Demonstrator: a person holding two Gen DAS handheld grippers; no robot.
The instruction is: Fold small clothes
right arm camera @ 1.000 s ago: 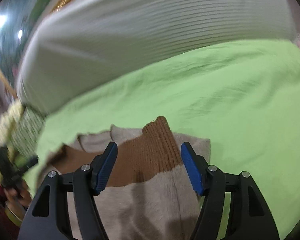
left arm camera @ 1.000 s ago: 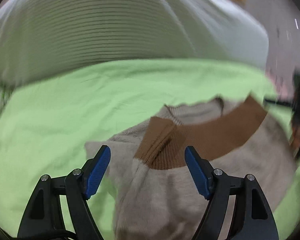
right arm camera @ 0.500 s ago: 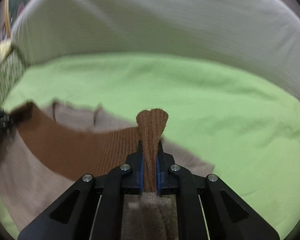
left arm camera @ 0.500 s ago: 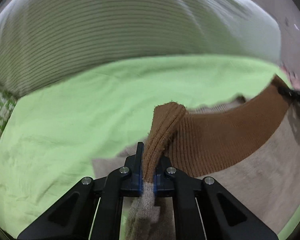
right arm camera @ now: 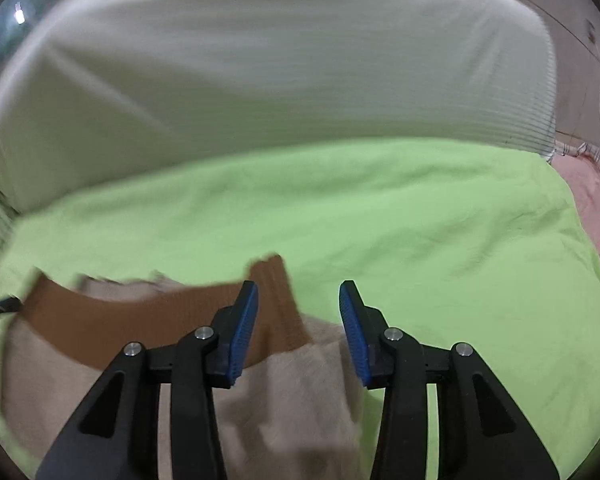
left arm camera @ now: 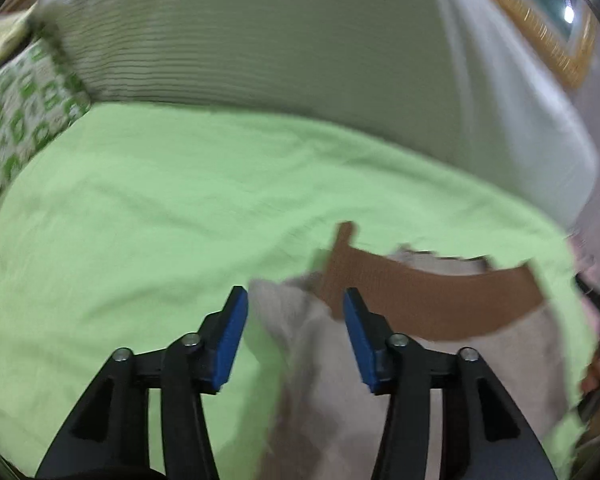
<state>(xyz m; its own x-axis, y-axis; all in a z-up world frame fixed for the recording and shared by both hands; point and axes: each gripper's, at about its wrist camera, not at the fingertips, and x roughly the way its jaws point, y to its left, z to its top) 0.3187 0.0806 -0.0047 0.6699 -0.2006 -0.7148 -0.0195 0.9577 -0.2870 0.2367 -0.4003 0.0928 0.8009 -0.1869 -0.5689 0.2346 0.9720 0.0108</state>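
Closest in, the left tool [left arm camera: 292, 312] stands with its blue pads well apart and nothing pinched between them; the beige cloth of a small sweater [left arm camera: 380, 380] lies below the gap, its edge just beside the left pad. The right tool [right arm camera: 298, 306] is likewise spread wide and has hold of nothing, with the sweater [right arm camera: 292, 392] under it and a short brown ribbed cuff [right arm camera: 280, 300] running up between the pads, nearer the left one. Whether either tool touches the cloth I cannot tell, as both views are smeared.

The sweater lies on a bed, on a light green sheet [left arm camera: 160, 208], [right arm camera: 440, 232]. A broad brown band [left arm camera: 432, 292] crosses the beige body from side to side; from the right wrist the same band [right arm camera: 120, 320] stretches off leftward. At its far end in each view a dark shape shows at the frame edge, too blurred to name.

Beyond the sweater the sheet lies open and lightly creased. Farther back rises a big pale ribbed pillow [left arm camera: 280, 48], [right arm camera: 280, 72]. A green-patterned cushion [left arm camera: 16, 104] sits at the left of the left view, and pink cloth [right arm camera: 592, 196] at the right of the right view
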